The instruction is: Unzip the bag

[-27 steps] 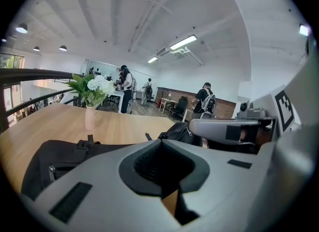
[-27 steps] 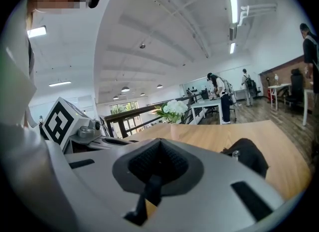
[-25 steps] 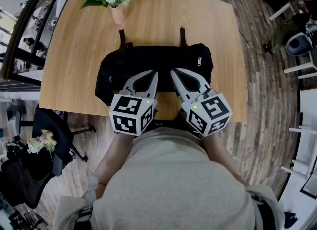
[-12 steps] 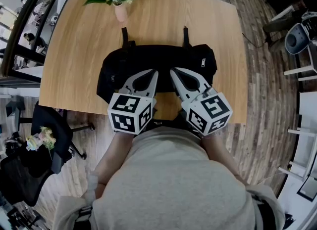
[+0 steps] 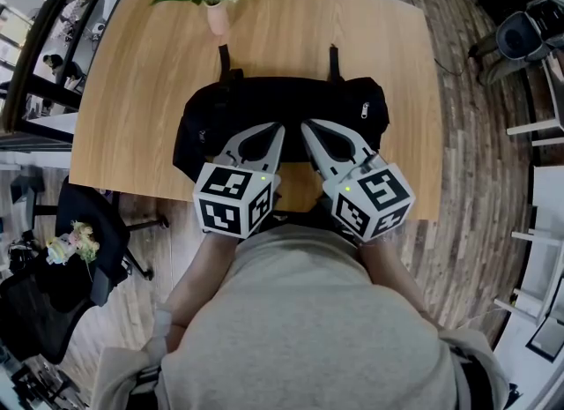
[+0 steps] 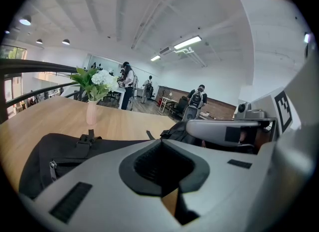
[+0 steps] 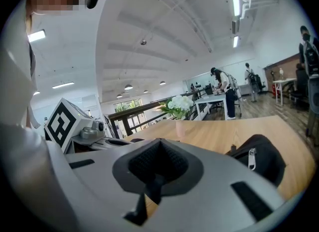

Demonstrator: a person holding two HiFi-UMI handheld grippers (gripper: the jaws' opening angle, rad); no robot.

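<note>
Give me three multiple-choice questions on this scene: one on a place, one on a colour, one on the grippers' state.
1. The vase stands: A. on the table's far left part, beyond the bag; B. on top of the bag; C. inside the bag.
2. The bag is: A. red; B. black; C. white.
3. The left gripper and right gripper are: A. wide open; B. shut, holding nothing; C. gripping the vase.
Answers: 1 A, the head view shows it near the far edge; 2 B, its fabric is black; 3 B, each gripper view shows fingers together, nothing between.
</note>
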